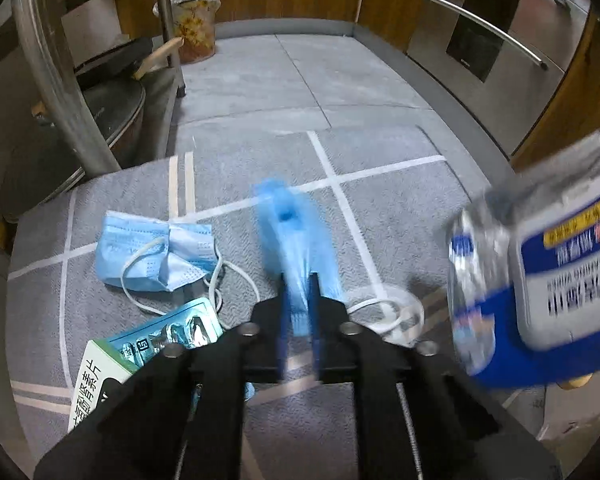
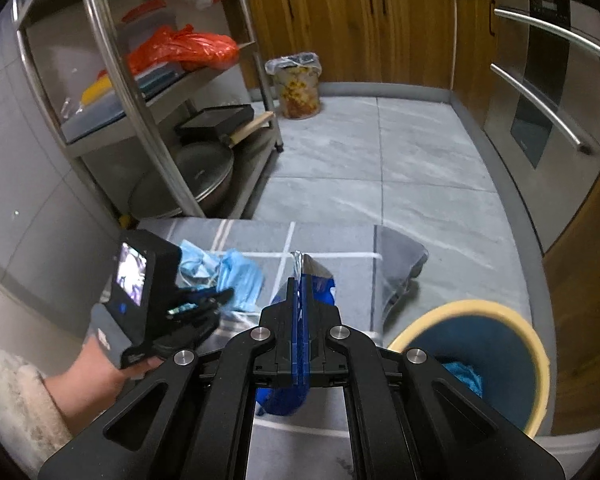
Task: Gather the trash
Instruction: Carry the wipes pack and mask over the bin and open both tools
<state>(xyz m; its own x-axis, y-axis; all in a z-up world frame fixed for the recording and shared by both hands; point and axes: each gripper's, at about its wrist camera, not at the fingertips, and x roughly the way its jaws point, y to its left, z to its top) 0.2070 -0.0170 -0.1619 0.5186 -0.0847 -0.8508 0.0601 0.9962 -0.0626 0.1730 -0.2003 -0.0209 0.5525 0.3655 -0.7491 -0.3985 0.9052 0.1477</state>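
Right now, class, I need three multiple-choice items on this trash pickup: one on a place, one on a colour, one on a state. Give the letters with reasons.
1. Where does the face mask lie?
A. on the grey mat
B. in the bin
C. on the steel shelf

2. What colour is the rim of the near bin?
A. red
B. cream
C. black

3. What is the state of the right gripper?
A. open, holding nothing
B. shut on the blue and silver packet
C. resting inside the bin

Answers:
1 A, the mask sits on the grey mat.
2 B, a pale cream ring edges the dark inside.
3 B, its jaws pinch the blue and silver packet.
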